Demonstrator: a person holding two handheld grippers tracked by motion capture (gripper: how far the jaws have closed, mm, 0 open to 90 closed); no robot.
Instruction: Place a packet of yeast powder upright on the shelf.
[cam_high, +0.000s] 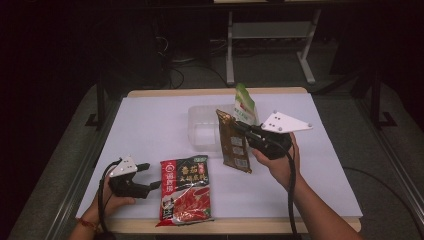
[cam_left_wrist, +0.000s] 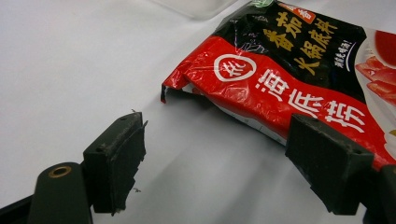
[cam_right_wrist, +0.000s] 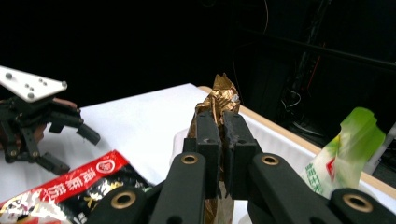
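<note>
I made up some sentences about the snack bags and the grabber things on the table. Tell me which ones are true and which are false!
1. The right gripper is pinching the brown packet. True.
2. The left gripper is squeezing the red packet. False: its jaws stand open, with the packet's edge lying beyond them.
3. The green and white packet lies flat beside the red one. False: it stands up at the clear plastic tub.
4. The red packet lies flat on the white table. True.
5. The brown packet is inside the tub. False: the right gripper holds it in the air, next to the tub.
</note>
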